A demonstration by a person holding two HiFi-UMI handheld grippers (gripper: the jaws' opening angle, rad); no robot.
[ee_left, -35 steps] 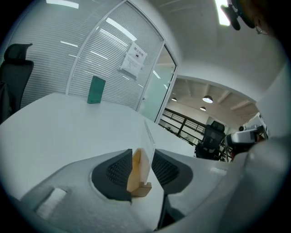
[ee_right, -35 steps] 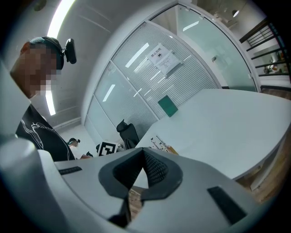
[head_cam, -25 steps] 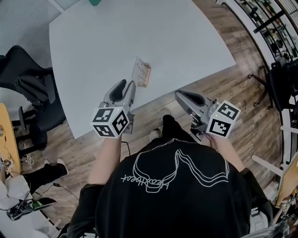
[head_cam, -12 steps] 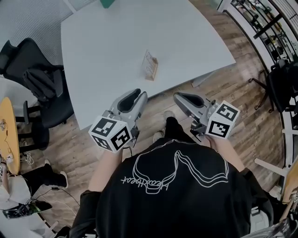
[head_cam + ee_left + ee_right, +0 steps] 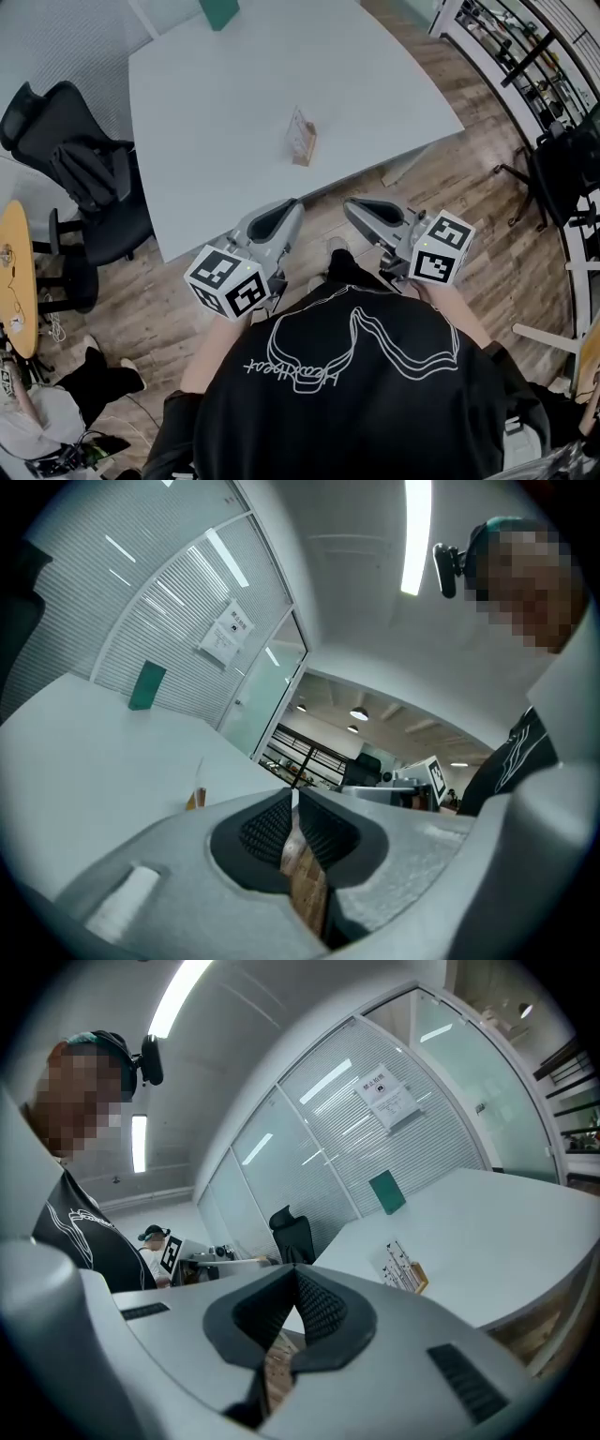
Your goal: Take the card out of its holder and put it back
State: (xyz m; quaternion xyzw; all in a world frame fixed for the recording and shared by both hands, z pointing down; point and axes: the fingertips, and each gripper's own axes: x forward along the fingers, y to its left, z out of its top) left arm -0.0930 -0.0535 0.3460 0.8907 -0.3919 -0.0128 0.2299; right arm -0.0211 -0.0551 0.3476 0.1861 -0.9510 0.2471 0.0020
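Note:
The card stands upright in its small wooden holder (image 5: 301, 137) near the front edge of the white table (image 5: 216, 122). The holder also shows small in the left gripper view (image 5: 197, 796) and in the right gripper view (image 5: 401, 1267). Both grippers hang over the wooden floor, short of the table edge and close to the person's body. My left gripper (image 5: 284, 214) (image 5: 293, 795) has just been closing; its pads now meet at the tips with nothing between them. My right gripper (image 5: 359, 208) (image 5: 293, 1272) is shut and empty too.
A green object (image 5: 218, 11) stands at the table's far edge. A black office chair (image 5: 80, 173) with something dark draped on it stands left of the table. A round wooden table (image 5: 19, 272) sits at far left, shelving (image 5: 525, 37) at top right.
Both grippers have drawn back from the table edge toward the person. The left jaws, apart a second ago, have come together. The card and holder have not moved on the table.

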